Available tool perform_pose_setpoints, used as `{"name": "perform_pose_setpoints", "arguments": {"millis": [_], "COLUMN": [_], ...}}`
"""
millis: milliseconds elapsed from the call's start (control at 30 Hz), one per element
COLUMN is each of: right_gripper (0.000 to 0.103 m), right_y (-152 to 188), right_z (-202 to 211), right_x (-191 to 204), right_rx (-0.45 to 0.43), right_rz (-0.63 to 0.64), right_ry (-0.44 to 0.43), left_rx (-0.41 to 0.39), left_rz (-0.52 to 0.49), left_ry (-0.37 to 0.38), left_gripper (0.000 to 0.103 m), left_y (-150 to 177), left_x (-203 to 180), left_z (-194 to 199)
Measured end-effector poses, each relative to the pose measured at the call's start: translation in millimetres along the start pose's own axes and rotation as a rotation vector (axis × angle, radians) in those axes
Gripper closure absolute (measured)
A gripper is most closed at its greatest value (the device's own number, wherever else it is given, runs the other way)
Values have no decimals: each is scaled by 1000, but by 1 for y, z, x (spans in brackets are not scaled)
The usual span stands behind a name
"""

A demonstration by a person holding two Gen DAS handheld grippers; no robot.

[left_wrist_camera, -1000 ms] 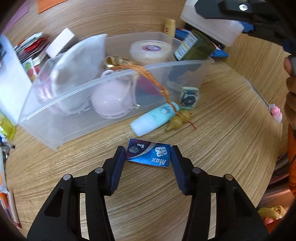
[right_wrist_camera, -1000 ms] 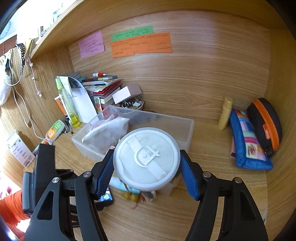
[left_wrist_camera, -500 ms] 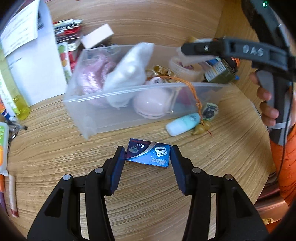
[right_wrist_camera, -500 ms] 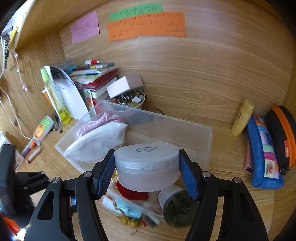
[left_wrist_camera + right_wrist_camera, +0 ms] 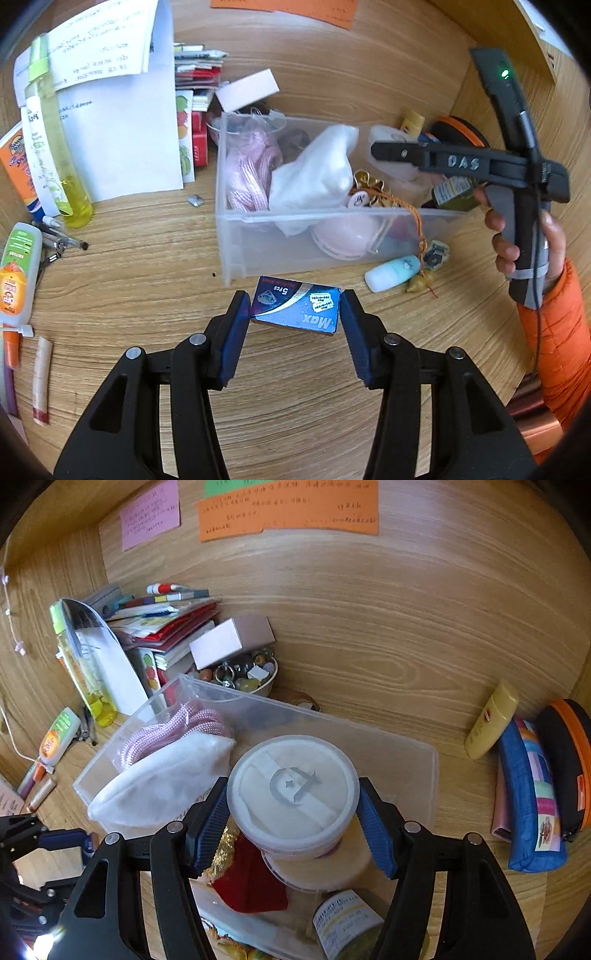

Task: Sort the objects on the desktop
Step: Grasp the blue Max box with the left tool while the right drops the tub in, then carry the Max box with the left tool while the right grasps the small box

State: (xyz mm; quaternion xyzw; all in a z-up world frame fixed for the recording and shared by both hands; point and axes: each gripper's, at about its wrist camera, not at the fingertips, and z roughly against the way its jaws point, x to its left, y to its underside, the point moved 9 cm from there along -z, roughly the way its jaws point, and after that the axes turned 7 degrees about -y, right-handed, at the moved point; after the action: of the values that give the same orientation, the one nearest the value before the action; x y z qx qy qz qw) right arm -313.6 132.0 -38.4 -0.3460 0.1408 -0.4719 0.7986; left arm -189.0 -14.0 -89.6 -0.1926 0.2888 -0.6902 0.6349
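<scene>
Bin w/ tube alongside

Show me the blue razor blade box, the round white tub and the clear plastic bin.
blue razor blade box (image 5: 295,308), left wrist view, its printed top face.
round white tub (image 5: 292,789), right wrist view, its lid.
clear plastic bin (image 5: 280,242), left wrist view, front wall.

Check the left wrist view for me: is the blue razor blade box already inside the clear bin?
No, the blue box sits clamped in the left gripper, outside the clear bin, above the wooden desk.
</scene>
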Motion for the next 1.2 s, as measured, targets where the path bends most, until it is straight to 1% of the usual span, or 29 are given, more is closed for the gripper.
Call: {"name": "perform_pose_setpoints", "arguments": {"millis": [167,333,567,733,900,967,1033,1133,1200], "right_gripper": [40,40,40,40,40,43,57,64,67], "right_y": [7,15,29,53,86,97,106,113,115], "right_z": [7,37,81,92,84,73,58,37,30], "right_x": [0,1,8,3,-4,-4,-3,-4,-5], "right_rx": [0,-49,-117,-114,-65,-31,13,65,76], "right_rz": [-15,-21,-11,-24,-94,-115,-124,-148,-158], "right_ry": [-18,-21,-38,2,-9,-21,-29,-39,-41], "left_rx": [-33,-68,-120,-144,-128,-118,-107,-81,-68], "left_rz": [15,28,29,28,44,45,39,32,27], "left_ry": [5,14,4,-1,7,11,8,11,8], "left_gripper": [53,53,53,53,53,53,53,53,53], "left_y": [-12,-28,-50,-68,-82,-85,-88,-90,-90], "left_x": [-2,0,0,1,3,1,-2,-7,-8], "left_z": [6,16,29,32,19,12,5,-6,-12]}}
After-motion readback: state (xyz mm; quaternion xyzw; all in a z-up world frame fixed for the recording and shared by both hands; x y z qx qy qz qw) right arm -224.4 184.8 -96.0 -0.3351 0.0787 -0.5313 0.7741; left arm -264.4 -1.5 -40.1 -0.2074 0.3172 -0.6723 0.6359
